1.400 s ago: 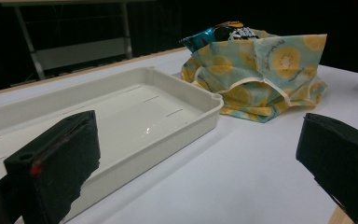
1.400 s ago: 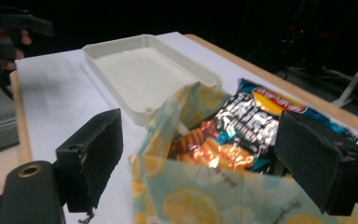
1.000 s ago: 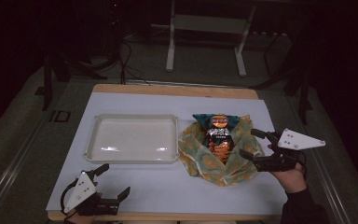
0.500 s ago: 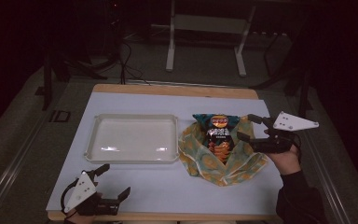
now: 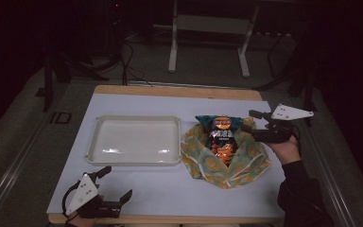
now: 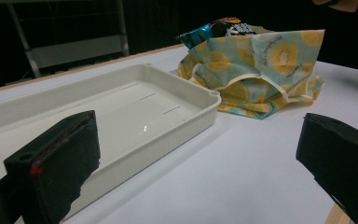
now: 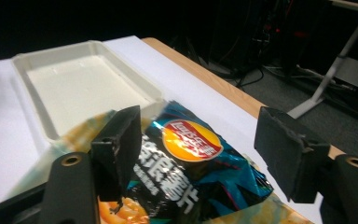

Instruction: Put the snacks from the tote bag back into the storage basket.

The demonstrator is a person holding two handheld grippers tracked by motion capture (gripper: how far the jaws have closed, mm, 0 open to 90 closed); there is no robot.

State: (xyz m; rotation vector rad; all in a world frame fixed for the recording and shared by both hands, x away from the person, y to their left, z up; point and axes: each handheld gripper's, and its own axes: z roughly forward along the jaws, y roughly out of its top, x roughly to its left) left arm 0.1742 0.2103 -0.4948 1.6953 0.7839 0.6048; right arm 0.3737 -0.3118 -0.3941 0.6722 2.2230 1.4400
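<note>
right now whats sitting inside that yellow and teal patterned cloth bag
A blue chip packet with a red and yellow logo lies in the open patterned cloth bag, its top poking out. The cloth covers its lower end, so anything beneath it is hidden.

right tool (image 5: 247, 121) moved up and farther back, now beside chip bag (image 5: 220, 137) top

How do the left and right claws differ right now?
The left claw sits low at the table's near edge, away from everything; the right claw is raised beside the chip bag, above the yellow patterned cloth. The left claw points toward the empty white tray; the right claw's jaws straddle the bag's top. Both are open and hold nothing.
</note>
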